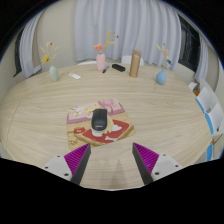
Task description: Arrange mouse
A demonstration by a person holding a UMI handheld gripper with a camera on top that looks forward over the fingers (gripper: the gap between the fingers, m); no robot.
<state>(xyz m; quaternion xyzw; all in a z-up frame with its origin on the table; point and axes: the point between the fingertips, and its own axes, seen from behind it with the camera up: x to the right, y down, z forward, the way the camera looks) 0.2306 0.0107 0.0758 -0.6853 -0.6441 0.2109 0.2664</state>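
A black mouse (99,120) lies on a patterned red, pink and yellow mouse mat (97,124) on a round pale wooden table (50,110). My gripper (111,160) hovers above the table, short of the mat, with the mouse ahead of the fingers and slightly to the left. The fingers are spread wide apart with nothing between them; the purple pads (77,160) face bare tabletop.
At the far side of the table stand a blue vase (54,72), a pink vase with flowers (101,60), a brown cylinder (135,63), a small dark object (118,68) and another blue vase (161,76). A white and blue item (207,108) sits at the right edge. Curtains hang behind.
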